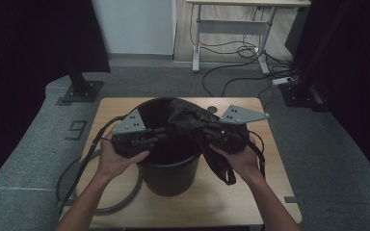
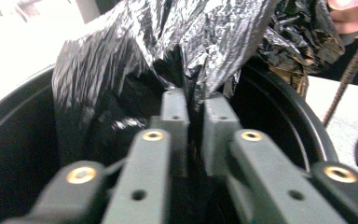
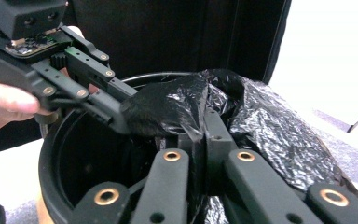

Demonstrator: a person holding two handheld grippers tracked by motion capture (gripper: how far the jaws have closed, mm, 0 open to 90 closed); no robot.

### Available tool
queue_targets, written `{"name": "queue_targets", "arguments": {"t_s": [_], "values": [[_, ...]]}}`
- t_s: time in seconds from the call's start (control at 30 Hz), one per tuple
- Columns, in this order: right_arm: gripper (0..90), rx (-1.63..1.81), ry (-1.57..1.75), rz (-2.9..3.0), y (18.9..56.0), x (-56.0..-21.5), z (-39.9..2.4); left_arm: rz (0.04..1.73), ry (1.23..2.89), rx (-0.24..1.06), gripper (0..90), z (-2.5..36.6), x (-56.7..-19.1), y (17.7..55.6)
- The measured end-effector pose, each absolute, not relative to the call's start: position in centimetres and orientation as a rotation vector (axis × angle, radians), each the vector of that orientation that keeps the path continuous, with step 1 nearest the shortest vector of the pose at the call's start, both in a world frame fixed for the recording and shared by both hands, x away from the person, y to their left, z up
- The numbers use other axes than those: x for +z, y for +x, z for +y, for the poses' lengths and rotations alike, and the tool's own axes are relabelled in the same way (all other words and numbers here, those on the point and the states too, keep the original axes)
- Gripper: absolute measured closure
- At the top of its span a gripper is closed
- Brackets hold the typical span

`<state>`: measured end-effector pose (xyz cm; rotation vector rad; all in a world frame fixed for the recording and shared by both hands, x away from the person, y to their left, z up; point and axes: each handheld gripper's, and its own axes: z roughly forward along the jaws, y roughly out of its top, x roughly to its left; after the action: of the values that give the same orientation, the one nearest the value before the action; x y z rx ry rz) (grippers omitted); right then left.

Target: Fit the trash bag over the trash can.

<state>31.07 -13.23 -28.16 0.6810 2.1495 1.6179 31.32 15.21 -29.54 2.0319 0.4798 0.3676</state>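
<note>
High view: round black plastic bucket stands mid-table on the pale wooden tabletop. A crumpled black thin-film plastic bin bag is bunched over the bucket's mouth, toward its far-right rim. Left gripper reaches in over the near-left rim, right gripper over the right rim; both meet at the bag. Grey cables trail off the table left of the bucket.

Left gripper view: jaws nearly together, a fold of the bag pinched between the pads, above the bucket's interior. The film rises from the pinch in glossy creases.

Right gripper view: jaws nearly together as well, clamped on another fold of the bag just inside the bucket rim. The left gripper bites the same bag close beside it, over the bucket's opening.

Handling judgement: the bag is very light, limp and slick, and will likely tear if overstretched. Best held at the open edge, two separated points, then spread over the rim.
</note>
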Motion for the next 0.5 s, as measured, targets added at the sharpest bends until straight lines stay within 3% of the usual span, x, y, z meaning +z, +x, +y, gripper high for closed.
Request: {"name": "queue_targets", "arguments": {"t_s": [0.07, 0.2, 0.23, 0.27, 0.3, 0.5], "values": [[85.3, 1.618, 0.675, 2.153, 31.0, -28.3, -13.4, 0.479, 2.037, 0.358, 89.2, 15.1, -29.6, 31.4], [78.9, 1.618, 0.662, 2.161, 31.0, -28.6, -13.6, 0.482, 2.054, 0.356, 90.0, 14.9, -29.8, 31.5], [69.3, 1.62, 0.646, 2.163, 30.8, -28.7, -13.8, 0.488, 2.061, 0.361, 90.0, 15.0, -29.8, 31.5], [69.3, 1.62, 0.646, 2.163, 30.8, -28.7, -13.8, 0.488, 2.061, 0.361, 90.0, 15.0, -29.8, 31.5], [60.7, 1.615, 0.623, 2.161, 30.5, -28.7, -14.1, 0.492, 2.064, 0.362, 90.0, 15.1, -29.8, 31.5], [49.1, 1.608, 0.631, 2.124, 29.5, -28.2, -15.6, 0.499, 2.053, 0.378, 90.0, 15.5, -29.7, 31.3]]}}
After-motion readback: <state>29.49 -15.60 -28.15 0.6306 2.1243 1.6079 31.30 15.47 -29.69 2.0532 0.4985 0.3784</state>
